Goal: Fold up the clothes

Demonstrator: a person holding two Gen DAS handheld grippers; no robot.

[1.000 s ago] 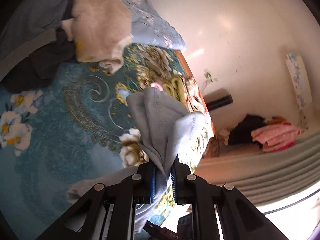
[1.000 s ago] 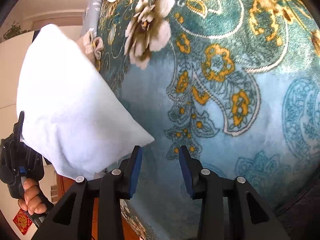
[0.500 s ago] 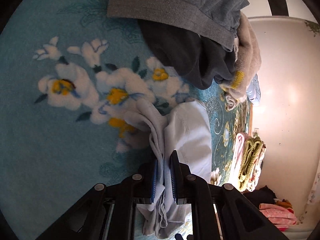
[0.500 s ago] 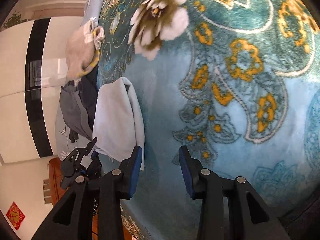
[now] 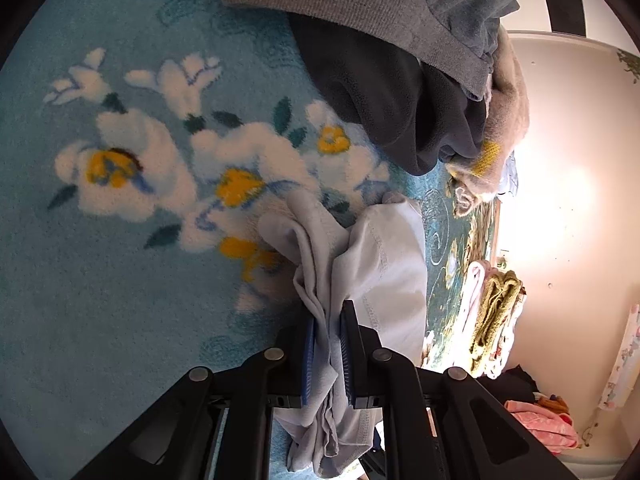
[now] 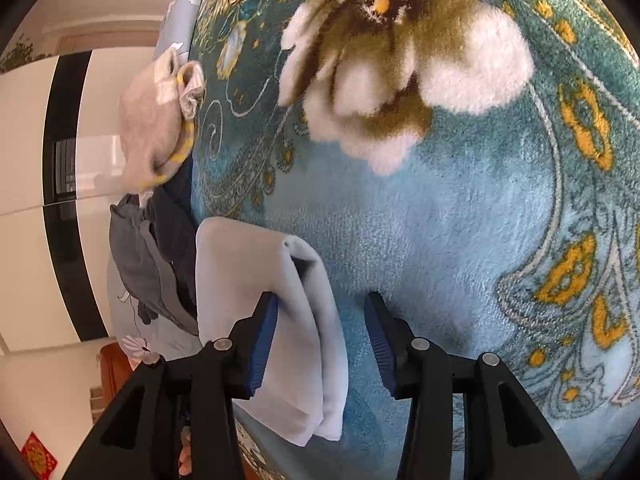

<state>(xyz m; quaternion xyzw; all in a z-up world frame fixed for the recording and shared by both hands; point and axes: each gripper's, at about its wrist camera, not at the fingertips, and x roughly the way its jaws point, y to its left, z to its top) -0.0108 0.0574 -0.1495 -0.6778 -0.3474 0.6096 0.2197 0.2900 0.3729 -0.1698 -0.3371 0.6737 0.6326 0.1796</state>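
Note:
A pale blue garment (image 5: 384, 272) lies folded on the teal flowered blanket (image 5: 120, 280). My left gripper (image 5: 328, 320) is shut on a bunched edge of it, low over the blanket. In the right wrist view the same pale blue garment (image 6: 248, 280) lies as a folded strip. My right gripper (image 6: 320, 308) hangs over its near end, jaws opening, with one fold of the cloth between the fingers and the pads not pressing on it.
A heap of unfolded clothes, grey (image 5: 400, 4), dark (image 5: 392, 96) and beige (image 5: 508, 120), lies beyond the garment. Folded items (image 5: 492, 320) are stacked further along the bed. A pink garment (image 5: 540, 424) lies on another surface by the wall. The blanket (image 6: 480, 240) stretches right.
The left gripper came down and rolled, laying the hanging garment onto the blanket. The right gripper slid toward the garment's end and its jaws widened.

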